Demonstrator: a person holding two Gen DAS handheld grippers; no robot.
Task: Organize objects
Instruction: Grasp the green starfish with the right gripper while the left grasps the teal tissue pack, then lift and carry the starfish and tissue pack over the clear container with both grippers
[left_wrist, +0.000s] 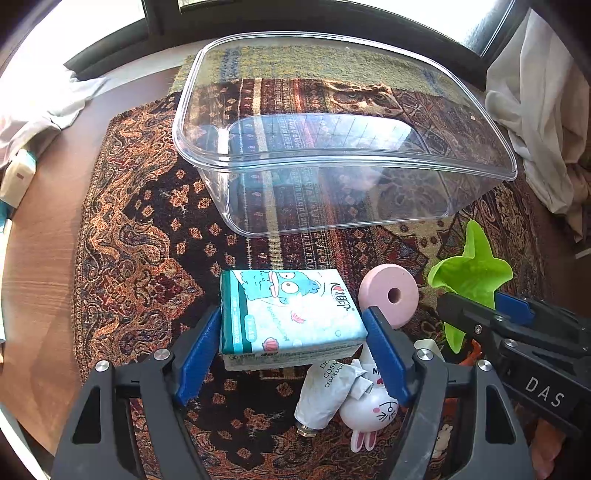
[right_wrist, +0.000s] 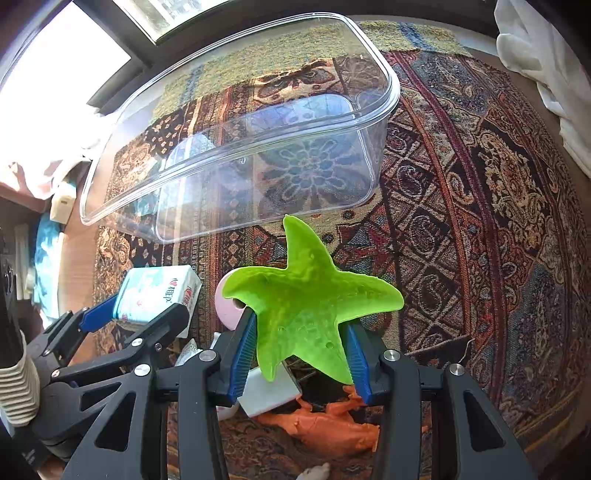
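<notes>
The left gripper (left_wrist: 291, 332) clamped a tissue pack (left_wrist: 290, 317) between its blue pads, lifted above the patterned cloth (left_wrist: 147, 240) just in front of the clear plastic bin (left_wrist: 347, 162). The right gripper (right_wrist: 301, 354) pinched a green starfish (right_wrist: 306, 306) by its lower body, also before the bin. A pink ring (left_wrist: 388, 293) lay between pack and starfish, nearer than the bin.

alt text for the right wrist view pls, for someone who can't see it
The right claw grips a bright green starfish toy above a patterned rug. An empty clear plastic bin sits beyond it. At left, the left claw holds a tissue pack beside a pink ring; an orange toy lies below.
</notes>
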